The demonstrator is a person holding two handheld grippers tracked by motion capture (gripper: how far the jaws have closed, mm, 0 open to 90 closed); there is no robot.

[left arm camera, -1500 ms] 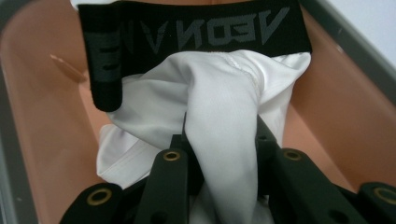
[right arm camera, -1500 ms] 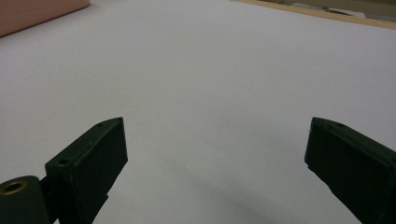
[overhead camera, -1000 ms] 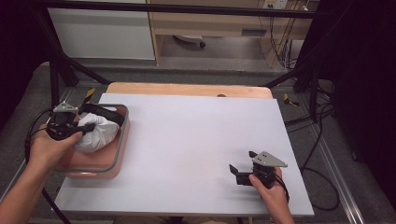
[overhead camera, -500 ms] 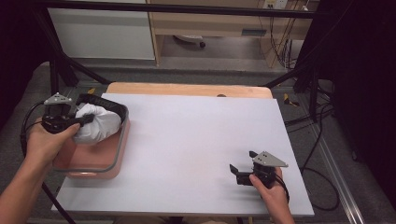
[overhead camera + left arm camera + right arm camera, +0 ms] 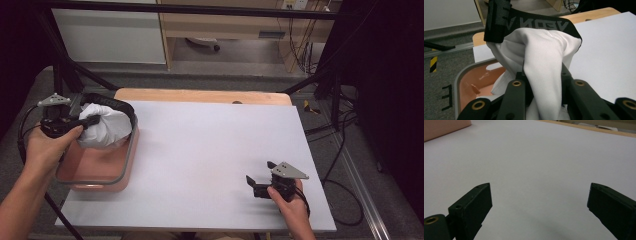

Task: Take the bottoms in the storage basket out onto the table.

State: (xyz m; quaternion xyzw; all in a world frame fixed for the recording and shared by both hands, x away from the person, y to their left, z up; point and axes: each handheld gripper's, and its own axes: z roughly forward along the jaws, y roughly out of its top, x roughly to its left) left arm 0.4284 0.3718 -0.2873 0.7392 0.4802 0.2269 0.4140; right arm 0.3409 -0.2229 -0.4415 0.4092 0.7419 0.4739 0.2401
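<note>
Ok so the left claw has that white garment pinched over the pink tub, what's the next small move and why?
Probably lift a little higher, then carry it right over the white table. The left claw is shut on the white garment, but its lower folds hang inside the pink tub, so moving sideways now might drag them against the rim. The right claw rests open on the table.

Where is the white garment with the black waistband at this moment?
In the high view the garment is at the table's left, pinched in the left claw and held over the pink bin; the right claw sits far off.
</note>
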